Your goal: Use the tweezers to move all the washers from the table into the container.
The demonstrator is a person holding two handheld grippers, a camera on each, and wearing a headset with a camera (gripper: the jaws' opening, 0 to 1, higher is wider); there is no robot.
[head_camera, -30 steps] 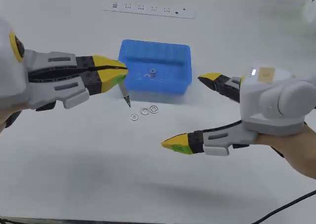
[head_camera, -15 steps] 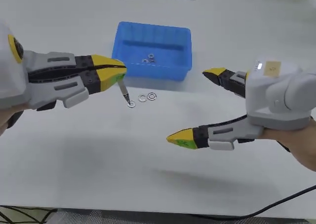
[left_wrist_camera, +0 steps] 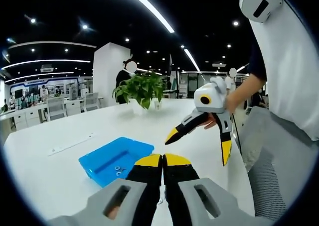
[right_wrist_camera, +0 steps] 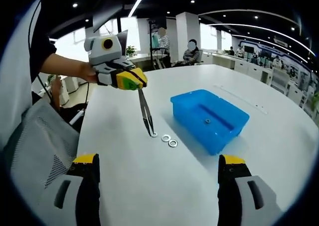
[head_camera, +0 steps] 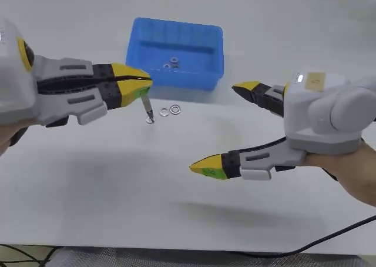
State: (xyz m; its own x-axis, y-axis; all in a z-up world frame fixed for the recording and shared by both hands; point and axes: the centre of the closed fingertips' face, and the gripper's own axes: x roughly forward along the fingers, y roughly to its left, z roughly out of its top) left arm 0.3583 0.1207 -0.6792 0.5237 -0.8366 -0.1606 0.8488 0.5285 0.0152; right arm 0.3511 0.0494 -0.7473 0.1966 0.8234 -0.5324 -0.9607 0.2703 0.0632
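Three loose washers [head_camera: 164, 112] lie in a short row on the white table [head_camera: 117, 190], just off the container's near wall at its 6 o'clock in the head view. The blue container [head_camera: 176, 79] is an open rectangular tray. A few stored washers [head_camera: 172, 63] lie on its floor, too small to count surely. The tweezers [head_camera: 147, 108] point down at the end washer on the 9 o'clock side of the row. In the right gripper view their tips meet that washer, but whether it is pinched cannot be told. The left gripper [head_camera: 147, 86] sits at 9 o'clock of the row, with its yellow-tipped jaws clenched together on the upper end of the tweezers. In the left gripper view the two jaws press flat against each other. The right gripper [head_camera: 212, 129] hangs over bare table at 4 o'clock of the washers, well apart from them, jaws spread wide and grasping nothing. A dark cable [head_camera: 335, 243] crosses the table edge at the head view's 5 o'clock corner.
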